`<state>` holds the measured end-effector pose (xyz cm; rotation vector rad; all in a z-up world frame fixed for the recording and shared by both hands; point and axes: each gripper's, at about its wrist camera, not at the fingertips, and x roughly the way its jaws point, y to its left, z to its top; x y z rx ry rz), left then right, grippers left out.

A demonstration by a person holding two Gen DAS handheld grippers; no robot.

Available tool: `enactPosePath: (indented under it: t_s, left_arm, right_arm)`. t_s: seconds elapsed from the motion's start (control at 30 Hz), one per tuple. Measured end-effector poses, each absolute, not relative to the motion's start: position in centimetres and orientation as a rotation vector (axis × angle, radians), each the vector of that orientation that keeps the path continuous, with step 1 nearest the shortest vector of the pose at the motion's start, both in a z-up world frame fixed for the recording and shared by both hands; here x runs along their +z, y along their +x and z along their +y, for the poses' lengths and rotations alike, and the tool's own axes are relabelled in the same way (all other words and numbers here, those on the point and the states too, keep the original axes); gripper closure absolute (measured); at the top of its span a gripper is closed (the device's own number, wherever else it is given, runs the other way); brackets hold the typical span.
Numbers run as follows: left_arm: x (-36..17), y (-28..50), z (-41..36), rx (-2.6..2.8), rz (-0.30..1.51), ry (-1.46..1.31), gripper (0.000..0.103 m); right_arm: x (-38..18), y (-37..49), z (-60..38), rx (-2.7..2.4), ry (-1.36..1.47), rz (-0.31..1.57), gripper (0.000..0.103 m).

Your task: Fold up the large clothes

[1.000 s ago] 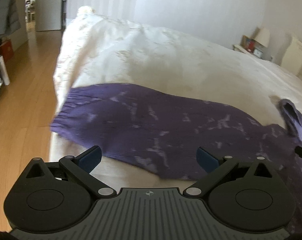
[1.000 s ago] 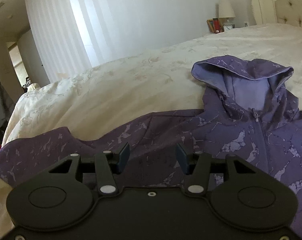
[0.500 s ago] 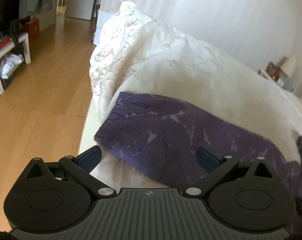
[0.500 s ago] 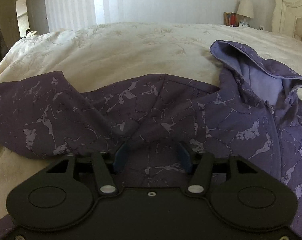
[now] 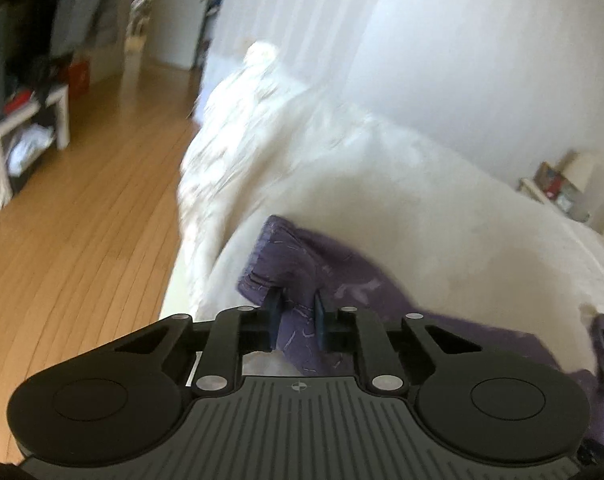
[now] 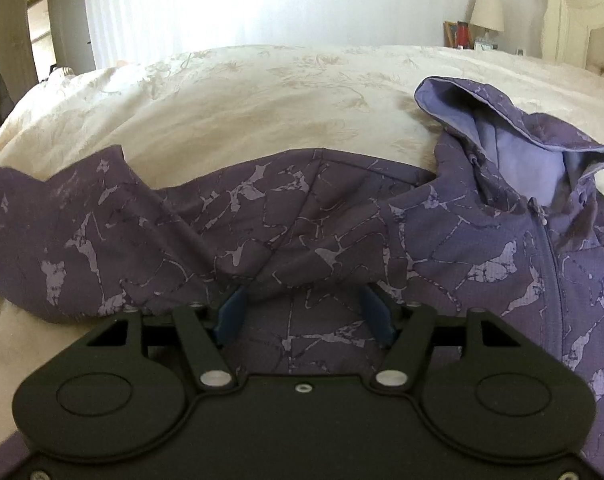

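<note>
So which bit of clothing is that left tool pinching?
Find the big cream bed. A purple jacket lies across its near side, hood toward the headboard. At the opposite end, by the bed's edge over the wooden floor, its sleeve cuff sits between the closing left tool.

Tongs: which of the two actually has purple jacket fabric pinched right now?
The left tongs: closing, blue pads nearly together on the cuff end of the purple patterned hooded jacket's sleeve. The right tongs stand wide apart and opening over the jacket's shoulder, pinching nothing.
</note>
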<state>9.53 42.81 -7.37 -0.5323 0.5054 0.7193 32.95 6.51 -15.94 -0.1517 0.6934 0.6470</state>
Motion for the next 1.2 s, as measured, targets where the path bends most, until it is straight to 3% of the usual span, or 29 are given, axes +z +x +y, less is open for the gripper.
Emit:
enactPosePath:
  t_s: [0.43, 0.67, 0.7, 0.77, 0.83, 0.93, 1.2]
  left_arm:
    - [6.1, 15.6, 28.5, 0.315, 0.276, -0.199, 0.089]
    - [6.8, 21.7, 21.3, 0.097, 0.275, -0.135, 0.086]
    - [6.1, 22.2, 20.9, 0.089, 0.287, -0.127, 0.084]
    - [4.3, 22.8, 21.1, 0.107, 0.328, -0.122, 0.067]
    - [2.7, 22.3, 21.6, 0.152, 0.357, -0.122, 0.039]
    - [0.9, 20.1, 22.7, 0.245, 0.388, -0.096, 0.026]
    - [-3.9, 14.1, 29.6, 0.57, 0.53, -0.21, 0.018]
  right_arm:
    - [-12.8, 35.8, 0.8, 0.566, 0.09, 0.69, 0.025]
    - [-12.8, 37.2, -2.1, 0.505, 0.172, 0.696, 0.025]
    - [-12.8, 37.1, -2.3, 0.505, 0.177, 0.694, 0.025]
    - [-12.9, 37.3, -2.4, 0.503, 0.184, 0.703, 0.024]
    - [-13.2, 37.4, -2.5, 0.506, 0.187, 0.712, 0.024]
    - [-13.4, 37.6, -2.4, 0.509, 0.189, 0.718, 0.023]
    - [-13.5, 36.9, -1.4, 0.546, 0.156, 0.71, 0.017]
